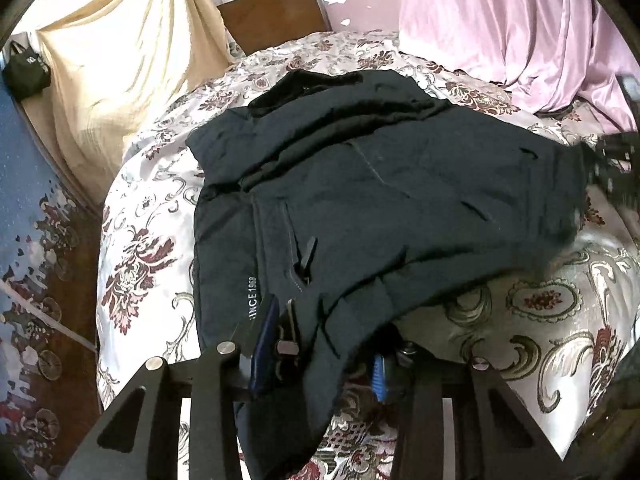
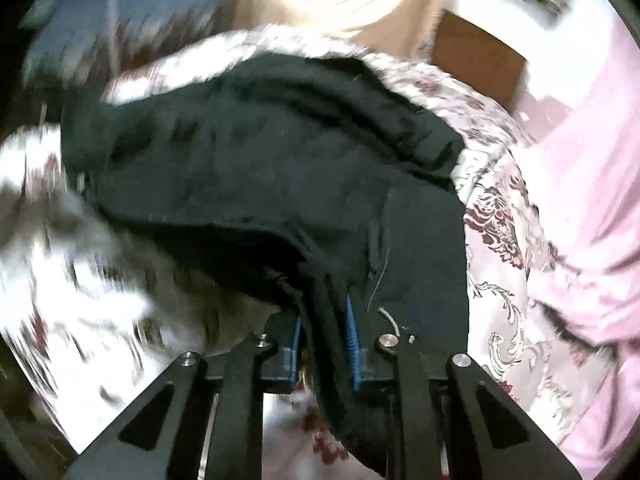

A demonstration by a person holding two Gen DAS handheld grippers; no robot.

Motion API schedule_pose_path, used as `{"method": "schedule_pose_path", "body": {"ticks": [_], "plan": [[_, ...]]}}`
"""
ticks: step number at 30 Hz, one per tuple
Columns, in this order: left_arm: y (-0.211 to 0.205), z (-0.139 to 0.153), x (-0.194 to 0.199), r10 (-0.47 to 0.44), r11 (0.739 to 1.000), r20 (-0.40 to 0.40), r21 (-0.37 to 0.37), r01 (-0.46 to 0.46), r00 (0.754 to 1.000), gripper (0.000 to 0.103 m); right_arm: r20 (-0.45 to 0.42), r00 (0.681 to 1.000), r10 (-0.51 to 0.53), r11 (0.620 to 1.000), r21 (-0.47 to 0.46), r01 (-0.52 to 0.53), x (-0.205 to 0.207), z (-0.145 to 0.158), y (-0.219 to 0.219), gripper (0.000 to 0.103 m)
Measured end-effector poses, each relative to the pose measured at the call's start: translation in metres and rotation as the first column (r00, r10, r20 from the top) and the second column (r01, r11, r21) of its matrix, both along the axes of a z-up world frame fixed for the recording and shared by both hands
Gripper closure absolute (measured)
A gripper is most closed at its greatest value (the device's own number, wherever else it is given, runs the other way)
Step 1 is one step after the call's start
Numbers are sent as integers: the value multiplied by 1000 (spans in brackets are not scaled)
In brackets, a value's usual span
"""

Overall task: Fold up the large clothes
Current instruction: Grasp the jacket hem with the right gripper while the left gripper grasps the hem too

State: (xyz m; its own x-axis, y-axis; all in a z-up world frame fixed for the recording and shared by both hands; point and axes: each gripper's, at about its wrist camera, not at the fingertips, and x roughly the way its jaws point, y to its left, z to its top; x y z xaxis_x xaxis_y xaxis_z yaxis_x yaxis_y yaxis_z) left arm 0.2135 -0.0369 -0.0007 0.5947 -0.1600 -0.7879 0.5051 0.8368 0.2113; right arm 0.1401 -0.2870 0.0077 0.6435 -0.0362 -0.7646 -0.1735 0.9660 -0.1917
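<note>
The bed, covered with a floral spread, carries a large dark jacket lying across its middle, collar toward the far headboard and the "SINCE 1968" lettering near the hem at the left. Both hems are being lifted for what looks like a bottom-to-top fold. The left gripper has its blue-padded fingers set wide with a bunched corner of the hem between them; whether it truly pinches is hard to tell, as cloth hides the right pad. The right gripper is clamped on a thick gathered roll of hem.

To do this step well, carry both corners at an equal height toward the collar, keeping the hem taut between them so the layers do not sag or twist. The padded fabric looks heavy and slippery, so the looser left hold may slip.
</note>
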Motion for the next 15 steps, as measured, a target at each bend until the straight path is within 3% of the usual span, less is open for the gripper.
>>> {"method": "schedule_pose_path", "body": {"ticks": [4, 10, 12, 15], "plan": [[3, -7, -12, -6, 1000, 10, 22, 6, 1000, 62, 60, 996, -70, 991, 115, 63, 11, 18, -17, 90], [0, -31, -26, -17, 994, 8, 104, 16, 1000, 59, 111, 991, -75, 992, 113, 63, 23, 28, -7, 90], [4, -30, -26, 5, 997, 19, 81, -7, 1000, 72, 119, 990, -73, 993, 104, 61, 23, 28, -4, 90], [9, -20, -30, 35, 999, 63, 26, -37, 997, 81, 120, 990, -75, 993, 98, 63, 15, 28, 0, 90]]}}
